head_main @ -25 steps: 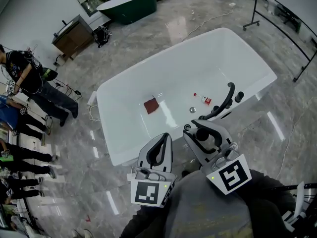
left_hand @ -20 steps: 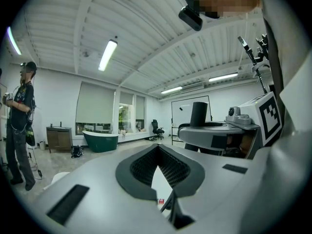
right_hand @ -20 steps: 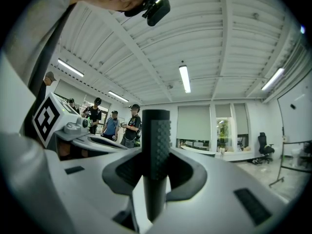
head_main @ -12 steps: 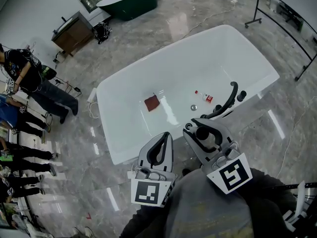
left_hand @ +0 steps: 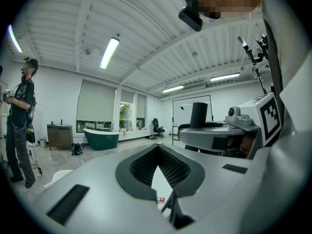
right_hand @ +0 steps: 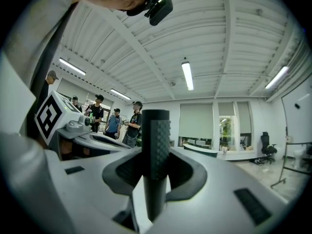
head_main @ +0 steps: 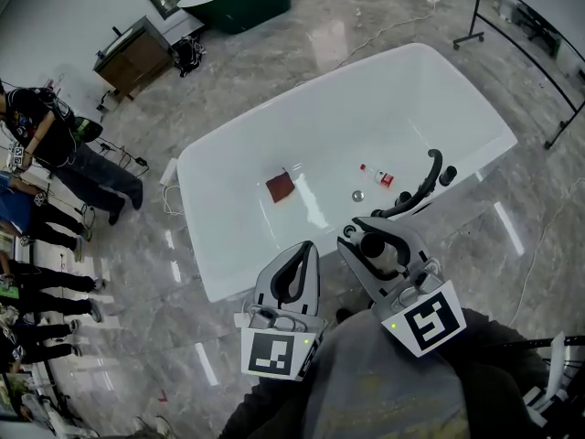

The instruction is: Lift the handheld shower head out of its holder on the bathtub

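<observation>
At far left of the head view, bystanders (head_main: 55,154) stand on the marble floor (head_main: 366,26). Centre: white bathtub (head_main: 208,245), with a brown cloth (head_main: 280,188) lying inside. Below it we note the left hand-held gripper (head_main: 306,249), jaws closed tip to tip with nothing between them. To its right, the right hand-held gripper (head_main: 373,234) clamps the black handheld shower head (right_hand: 155,140) by its studded handle, upright, near the tub's near rim.

left gripper (left_hand: 157,148) jaw tips together, nothing between | right gripper (left_hand: 201,128) alongside, black cylindrical handle (left_hand: 198,113) upright in it | dark green bathtub (left_hand: 101,140) behind
</observation>
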`<state>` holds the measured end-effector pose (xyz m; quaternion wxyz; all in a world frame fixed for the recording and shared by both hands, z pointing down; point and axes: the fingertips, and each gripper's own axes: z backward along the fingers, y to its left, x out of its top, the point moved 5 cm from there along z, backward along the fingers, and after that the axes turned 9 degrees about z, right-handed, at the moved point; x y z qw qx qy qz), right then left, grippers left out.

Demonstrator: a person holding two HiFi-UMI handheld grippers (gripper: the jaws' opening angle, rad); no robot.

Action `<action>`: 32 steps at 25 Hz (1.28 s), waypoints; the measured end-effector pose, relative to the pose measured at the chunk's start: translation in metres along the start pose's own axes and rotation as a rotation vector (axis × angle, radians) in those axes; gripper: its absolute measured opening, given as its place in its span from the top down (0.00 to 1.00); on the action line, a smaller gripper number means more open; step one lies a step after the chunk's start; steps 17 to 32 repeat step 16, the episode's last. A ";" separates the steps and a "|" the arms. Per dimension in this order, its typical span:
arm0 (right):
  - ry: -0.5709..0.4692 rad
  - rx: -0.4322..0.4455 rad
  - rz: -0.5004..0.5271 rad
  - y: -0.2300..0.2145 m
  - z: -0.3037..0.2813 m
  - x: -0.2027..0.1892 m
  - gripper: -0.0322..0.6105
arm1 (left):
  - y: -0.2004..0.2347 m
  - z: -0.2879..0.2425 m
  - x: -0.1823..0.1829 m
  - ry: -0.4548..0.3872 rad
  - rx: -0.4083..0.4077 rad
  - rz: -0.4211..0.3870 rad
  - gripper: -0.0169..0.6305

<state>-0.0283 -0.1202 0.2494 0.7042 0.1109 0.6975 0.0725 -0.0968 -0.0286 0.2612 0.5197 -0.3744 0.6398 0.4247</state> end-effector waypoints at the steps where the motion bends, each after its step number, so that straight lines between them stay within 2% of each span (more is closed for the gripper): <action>1: 0.001 0.001 0.001 0.000 0.000 0.000 0.76 | 0.000 0.000 -0.001 0.001 -0.002 0.002 0.97; 32: 0.011 0.015 -0.004 -0.004 -0.013 -0.003 0.76 | 0.010 -0.008 -0.001 0.003 0.001 0.011 0.97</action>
